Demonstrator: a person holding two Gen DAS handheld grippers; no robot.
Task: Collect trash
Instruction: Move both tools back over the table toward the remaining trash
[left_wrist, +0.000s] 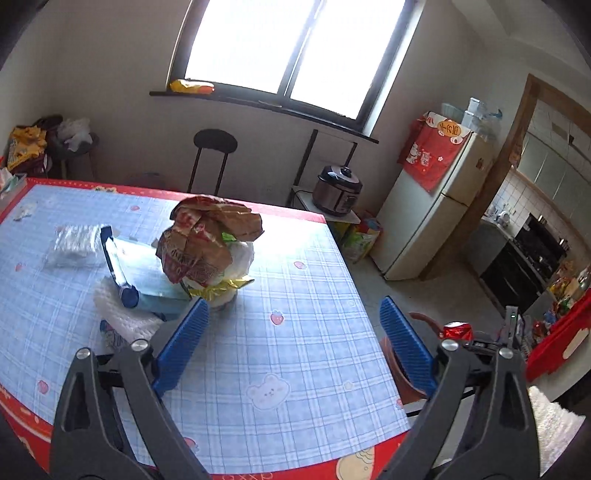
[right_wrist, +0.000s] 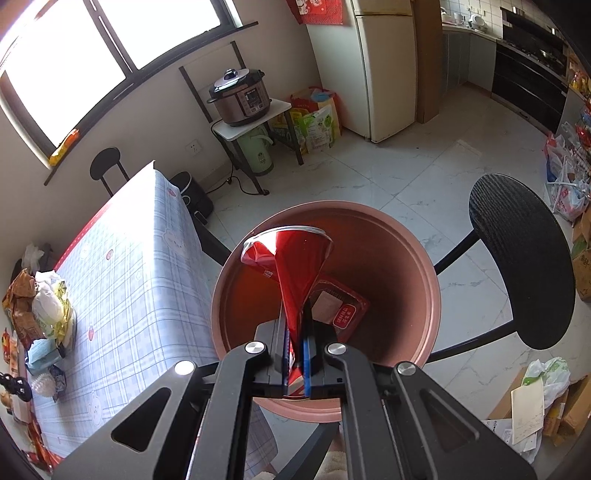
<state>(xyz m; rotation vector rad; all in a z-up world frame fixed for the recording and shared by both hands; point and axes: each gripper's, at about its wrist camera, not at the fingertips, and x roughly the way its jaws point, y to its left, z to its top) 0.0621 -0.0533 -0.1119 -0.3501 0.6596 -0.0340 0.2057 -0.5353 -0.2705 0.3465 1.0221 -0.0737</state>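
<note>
Hovering right gripper (right_wrist: 295, 354) — can (right_wrist: 291, 266) over bin (right_wrist: 424, 295).

Black angular claw (left_wrist: 293, 339) arms with triangular cutouts, silver round screws, ribbed blue finger pads (left_wrist: 183, 343).

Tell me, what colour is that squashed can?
Red with a silver rim; the crushed can shows best in the right wrist view.

Looking at somebody's home here, a dining room opening into a kitchen. A fridge (left_wrist: 436, 206) is standing by the doorway, a rice cooker (right_wrist: 239, 96) is sitting on a little stand just left of the fridge, and a checked tablecloth (left_wrist: 258, 332) is covering the table.
</note>
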